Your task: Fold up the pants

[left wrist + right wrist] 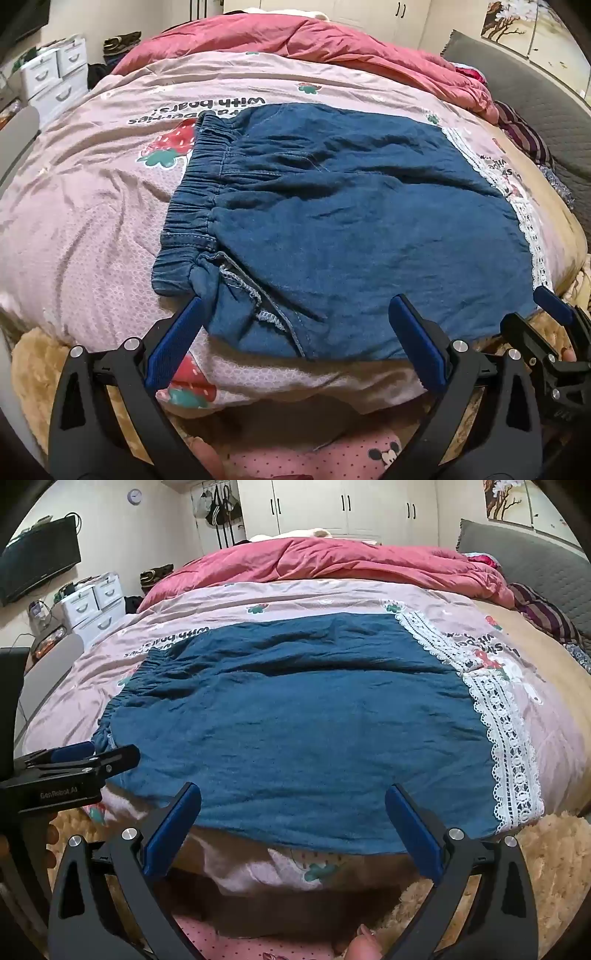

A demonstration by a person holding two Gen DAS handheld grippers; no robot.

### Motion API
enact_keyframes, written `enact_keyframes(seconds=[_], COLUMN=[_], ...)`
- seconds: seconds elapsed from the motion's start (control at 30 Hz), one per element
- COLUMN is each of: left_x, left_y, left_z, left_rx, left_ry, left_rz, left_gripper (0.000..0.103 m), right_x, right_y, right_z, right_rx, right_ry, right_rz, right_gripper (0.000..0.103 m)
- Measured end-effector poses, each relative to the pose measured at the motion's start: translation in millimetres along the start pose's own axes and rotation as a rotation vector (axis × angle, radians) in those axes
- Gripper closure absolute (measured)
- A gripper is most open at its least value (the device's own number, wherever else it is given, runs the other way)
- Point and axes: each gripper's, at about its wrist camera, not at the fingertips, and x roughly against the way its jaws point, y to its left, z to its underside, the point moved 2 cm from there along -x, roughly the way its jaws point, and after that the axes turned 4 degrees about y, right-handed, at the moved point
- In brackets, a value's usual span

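Blue denim pants (351,221) lie folded flat on the pink bed cover, elastic waistband (195,192) to the left and white lace hem (528,221) to the right. They also show in the right wrist view (295,720). My left gripper (295,306) is open and empty, its jaws standing over the pants' near edge by the waistband corner. My right gripper (293,794) is open and empty over the near edge toward the hem; it also shows at the right of the left wrist view (554,306).
The pink strawberry-print cover (92,221) spreads over the bed. A red quilt (332,561) is bunched at the back. A grey headboard (535,561) stands right, white drawers (92,602) left. A fluffy tan blanket (554,849) hangs at the near edge.
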Motion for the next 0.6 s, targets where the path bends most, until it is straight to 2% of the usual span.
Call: enact_keyframes(seconds=[0.2, 0.6], left_x=[-2.1, 4.2], left_y=[5.5, -1.2], left_z=[2.3, 2.8], left_rx=[0.008, -0.007], left_ry=[-0.003, -0.005], left_rz=[0.017, 0.023], left_gripper=[0.009, 0.009], right_x=[-3.1, -4.0], right_y=[-4.0, 4.4], right_z=[1.5, 1.8], right_rx=[-0.004, 0.008], right_ry=[0.012, 0.038], right_rz=[-0.012, 0.022], right_gripper=[0.004, 0.004])
